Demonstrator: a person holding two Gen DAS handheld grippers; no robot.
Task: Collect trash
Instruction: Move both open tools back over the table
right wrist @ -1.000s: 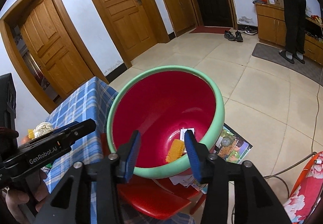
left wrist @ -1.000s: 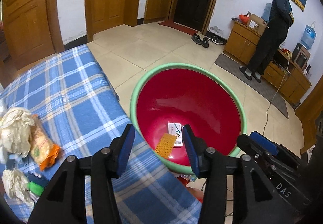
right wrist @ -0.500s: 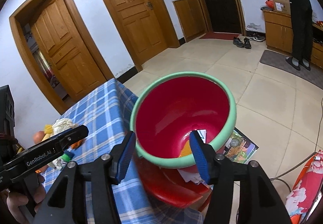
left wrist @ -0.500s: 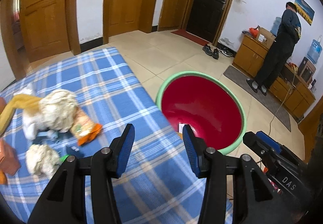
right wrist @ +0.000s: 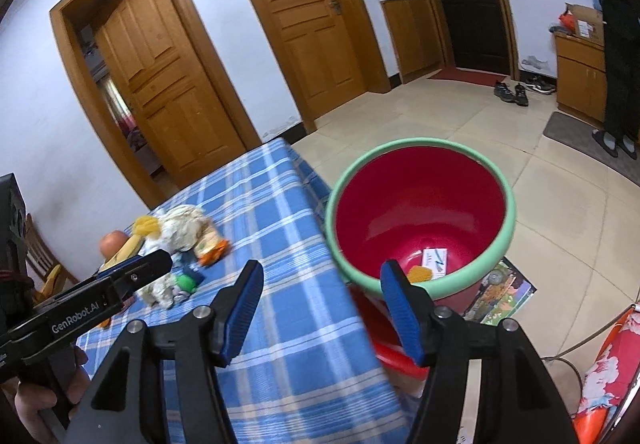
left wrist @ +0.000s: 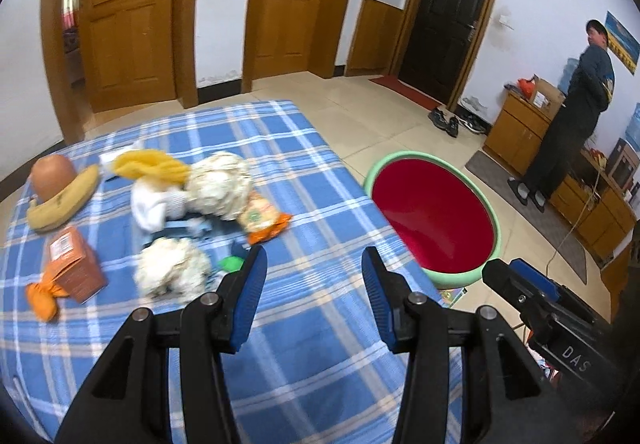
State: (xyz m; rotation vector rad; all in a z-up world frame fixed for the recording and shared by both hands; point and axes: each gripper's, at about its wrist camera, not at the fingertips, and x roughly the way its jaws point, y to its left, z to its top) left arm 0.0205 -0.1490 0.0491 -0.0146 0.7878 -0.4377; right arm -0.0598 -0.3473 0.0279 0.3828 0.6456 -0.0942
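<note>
My left gripper [left wrist: 312, 264] hangs open over the blue plaid tablecloth [left wrist: 304, 180], nothing between its blue pads. Just beyond it lie two crumpled paper balls [left wrist: 218, 186] [left wrist: 172, 272], an orange snack wrapper [left wrist: 262, 220], an orange carton [left wrist: 74, 264], a banana [left wrist: 64, 200] and a small green scrap [left wrist: 231, 263]. The red basin with a green rim [right wrist: 510, 220] stands off the table's right edge, holding a white card [right wrist: 435, 260] and an orange wrapper [right wrist: 420, 274]. My right gripper [right wrist: 320, 276] is empty, its jaws opening, between table edge and basin.
A person [left wrist: 576, 116] stands at a wooden cabinet [left wrist: 516, 132] far right. A red stool [right wrist: 384, 348] sits under the basin, a magazine [right wrist: 500, 292] lies on the tiled floor, and a flowered seat [right wrist: 612, 364] is at the lower right. Wooden doors line the back wall.
Both grippers have pulled back from over the basin toward the table, so the trash pile came into view. The right gripper's jaws have spread wider; the left's gap is unchanged.
</note>
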